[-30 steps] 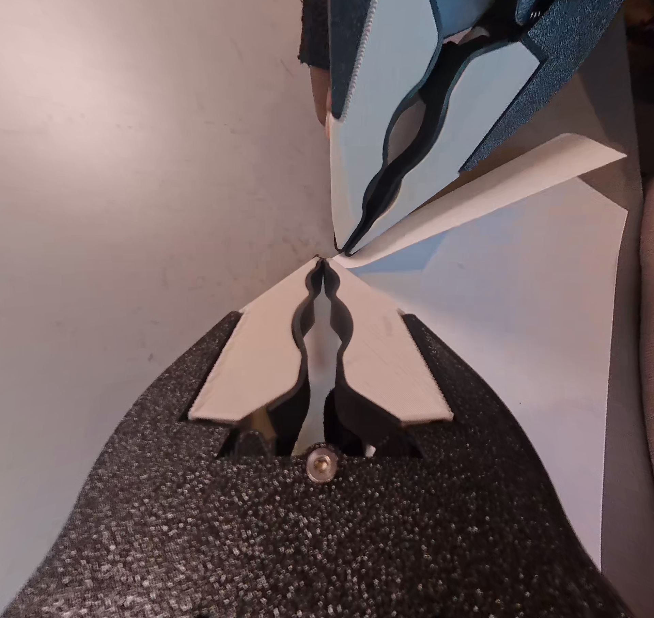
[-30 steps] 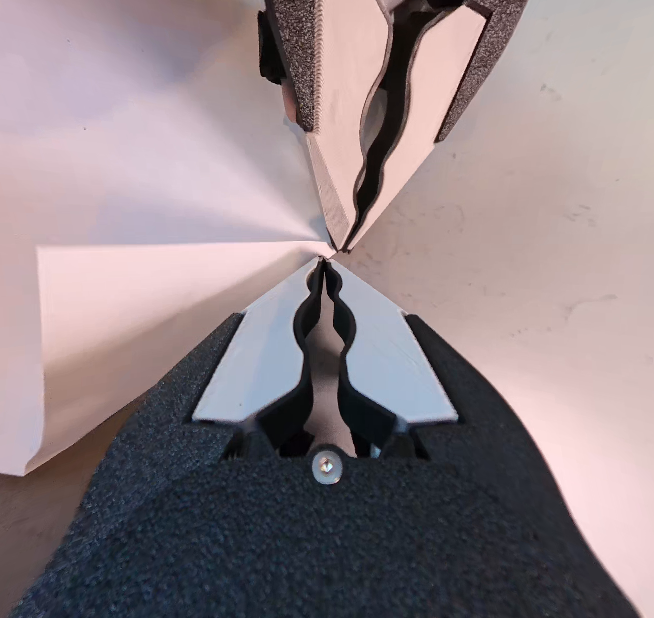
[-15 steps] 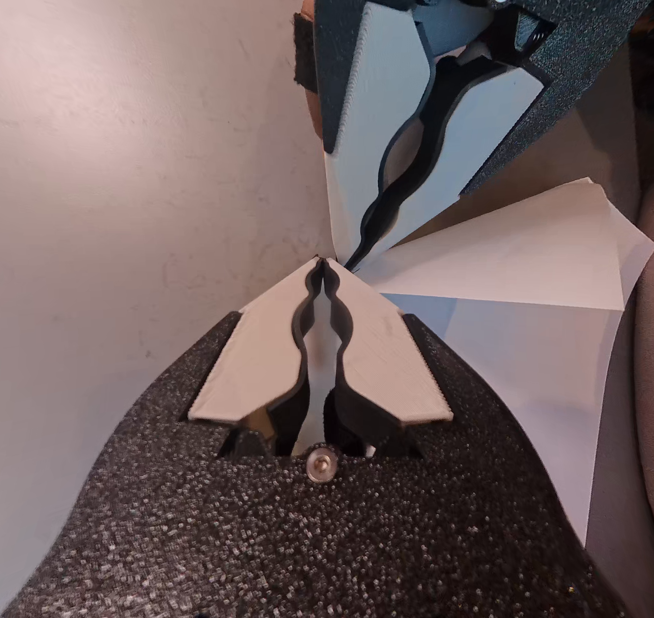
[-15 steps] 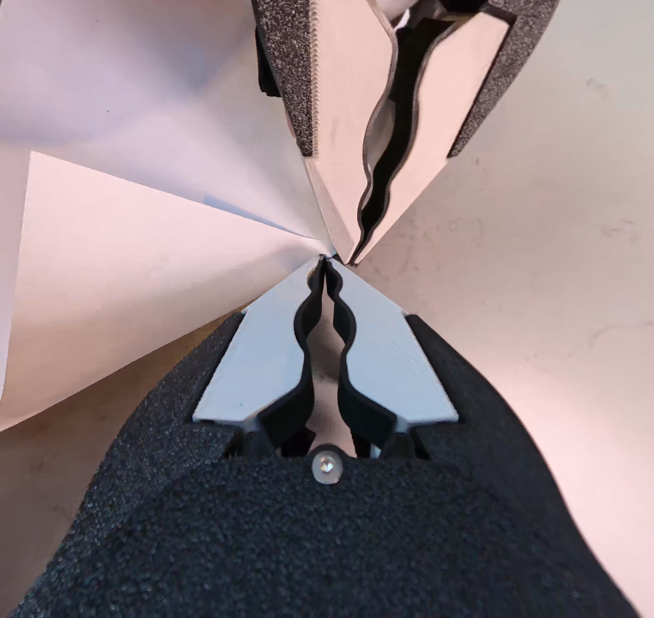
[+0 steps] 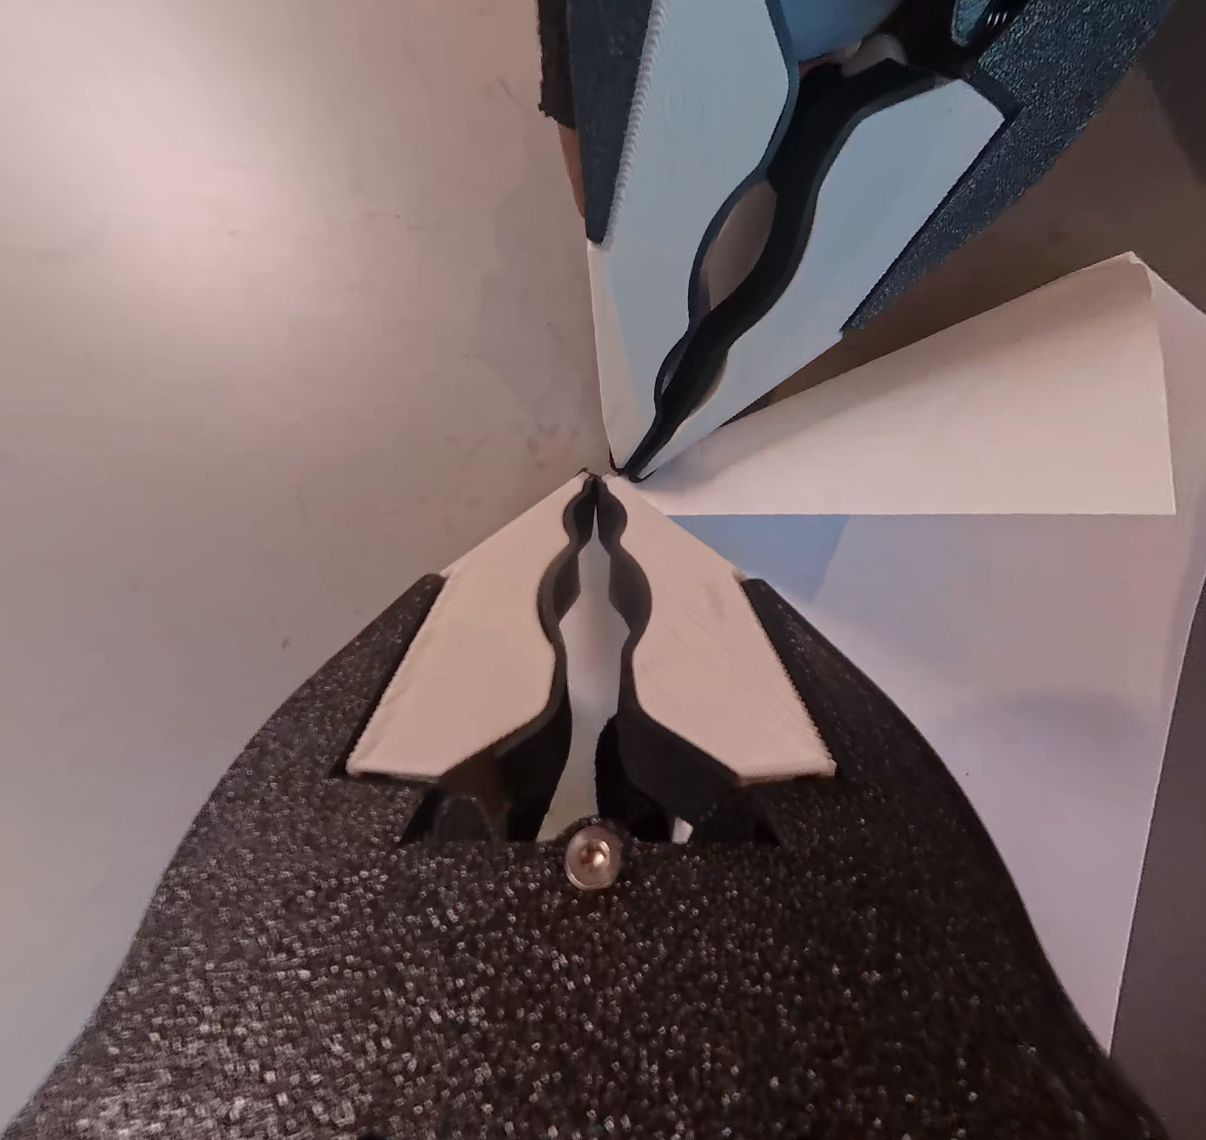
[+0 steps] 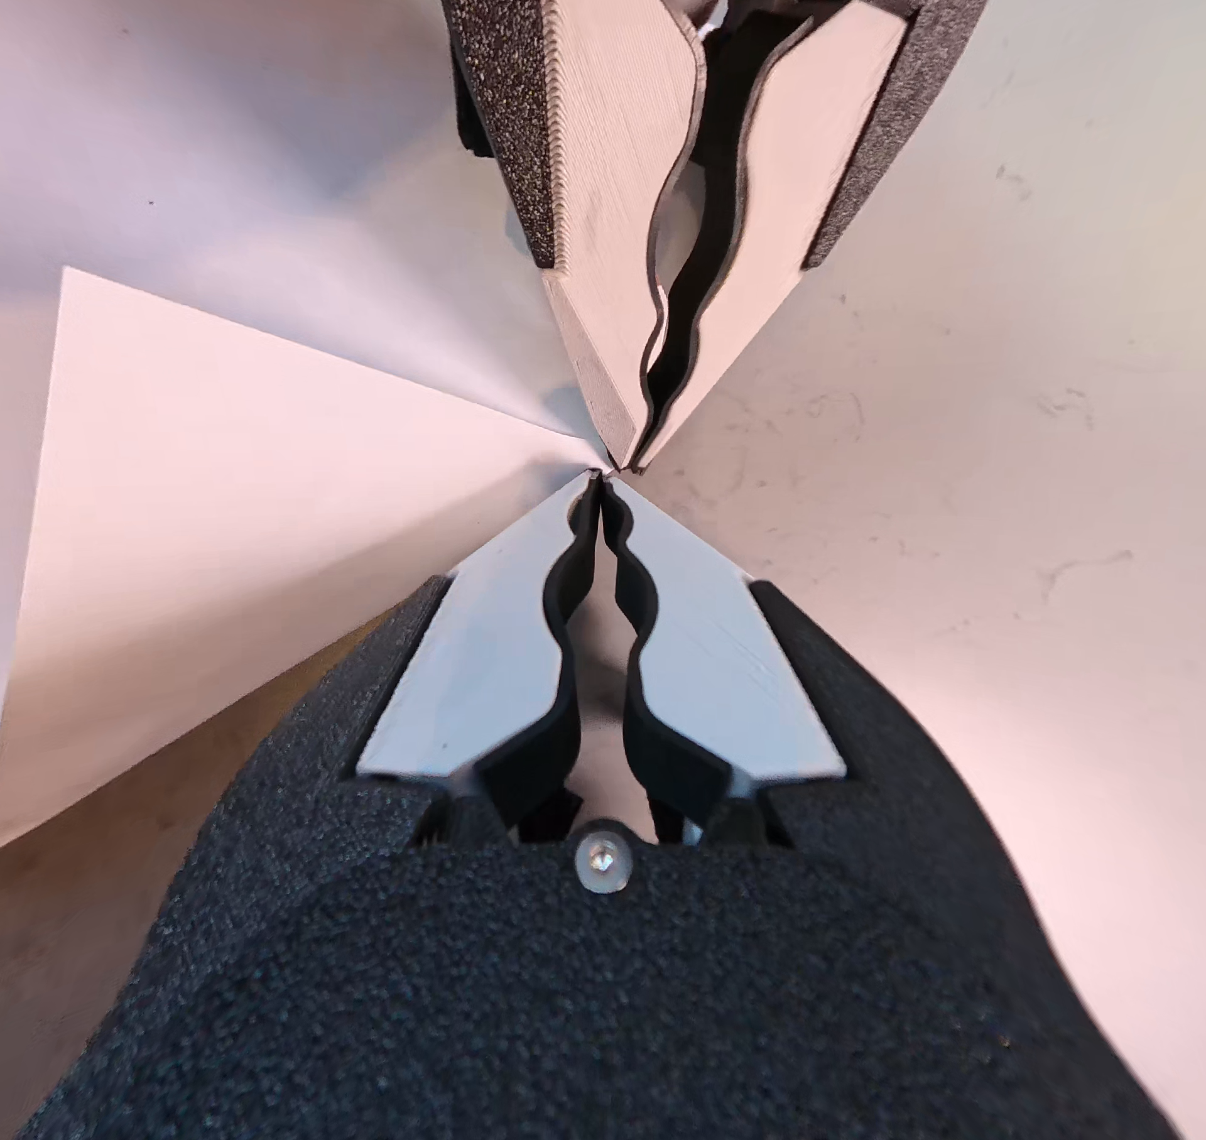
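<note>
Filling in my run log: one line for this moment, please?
left gripper: shut on paper | right gripper: shut on paper | tips nearly meeting at one corner | paper lifted, folded over | table beneath

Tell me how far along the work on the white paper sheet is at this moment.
Done: the left tongs and right tongs both look shut on the white paper sheet, tips almost touching, so one flap arches over the lower layer. In hand: that loose bend, held over the table. Left: no pressed crease shows, and the flap's far edge stands up, not flat.
</note>
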